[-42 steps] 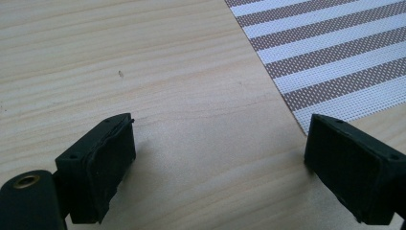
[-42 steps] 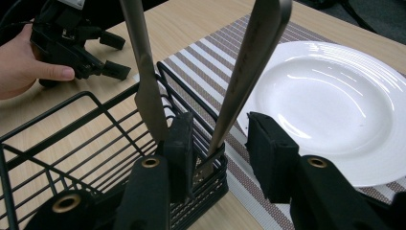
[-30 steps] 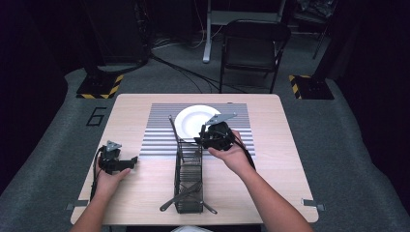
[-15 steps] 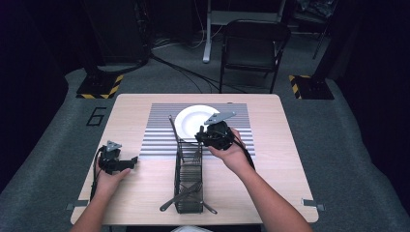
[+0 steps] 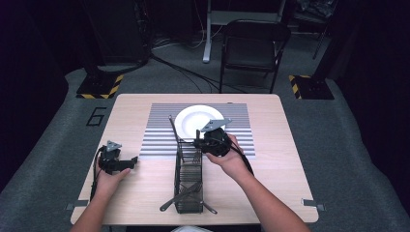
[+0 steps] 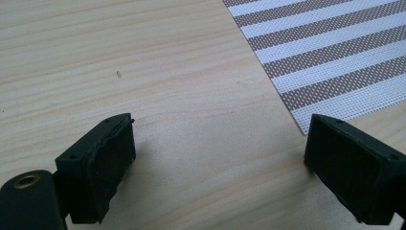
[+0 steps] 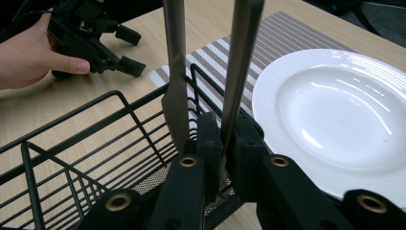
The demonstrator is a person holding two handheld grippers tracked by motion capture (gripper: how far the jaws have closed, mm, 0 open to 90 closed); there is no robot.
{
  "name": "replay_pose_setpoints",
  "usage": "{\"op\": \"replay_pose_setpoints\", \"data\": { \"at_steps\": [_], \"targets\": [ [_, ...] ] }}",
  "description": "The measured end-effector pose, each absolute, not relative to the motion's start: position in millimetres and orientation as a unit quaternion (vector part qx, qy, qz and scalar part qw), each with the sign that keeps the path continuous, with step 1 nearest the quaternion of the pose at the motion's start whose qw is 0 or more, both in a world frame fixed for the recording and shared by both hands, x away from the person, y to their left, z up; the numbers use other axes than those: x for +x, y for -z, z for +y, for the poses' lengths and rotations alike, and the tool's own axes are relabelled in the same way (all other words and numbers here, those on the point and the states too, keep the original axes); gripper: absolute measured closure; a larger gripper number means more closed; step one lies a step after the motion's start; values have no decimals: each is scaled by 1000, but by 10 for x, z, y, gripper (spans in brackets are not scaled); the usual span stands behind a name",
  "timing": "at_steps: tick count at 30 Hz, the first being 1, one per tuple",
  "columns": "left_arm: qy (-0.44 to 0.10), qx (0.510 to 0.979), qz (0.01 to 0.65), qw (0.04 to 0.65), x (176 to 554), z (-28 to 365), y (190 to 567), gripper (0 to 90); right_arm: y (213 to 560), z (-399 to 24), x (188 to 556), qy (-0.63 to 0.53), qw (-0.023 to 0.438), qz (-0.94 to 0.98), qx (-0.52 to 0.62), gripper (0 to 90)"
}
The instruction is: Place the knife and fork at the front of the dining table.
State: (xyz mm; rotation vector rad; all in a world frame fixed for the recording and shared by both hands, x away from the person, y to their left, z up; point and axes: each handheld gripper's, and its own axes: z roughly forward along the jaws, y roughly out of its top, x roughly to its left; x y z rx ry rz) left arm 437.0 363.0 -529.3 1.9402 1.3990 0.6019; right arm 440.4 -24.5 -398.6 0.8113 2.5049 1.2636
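since a second ago almost nothing shifts: the right gripper (image 5: 209, 141) edges slightly toward the near side of the table and hovers over the far end of the black wire cutlery basket (image 5: 189, 181), while the left gripper (image 5: 116, 162) stays resting on the light wooden table (image 5: 270, 164). in the right gripper view the jaws are pinched narrow on a slim grey metal utensil handle (image 7: 239, 67), with a second flat metal utensil (image 7: 175, 81) standing just beside it against the left jaw, both rising from the basket's end. the round white ceramic plate (image 7: 344, 110) lies just beyond on the brown-and-white striped woven placemat (image 5: 159, 135). dark utensils (image 5: 181, 195) lie crossed at the basket's near end. in the left gripper view the jaws stand wide apart over bare wood, the placemat's corner near the right jaw.
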Motion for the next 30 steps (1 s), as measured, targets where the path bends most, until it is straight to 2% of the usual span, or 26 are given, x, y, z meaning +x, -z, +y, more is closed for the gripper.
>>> {"op": "replay_pose_setpoints", "data": {
  "at_steps": [18,30],
  "targets": [
    [-230,742,535,331,4369,3630,5293,100,4109,-140,4398,-411,112,865,266,854],
    [-230,742,535,331,4370,3630,5293,100,4062,-154,4421,-413,110,865,263,868]
  ]
}}
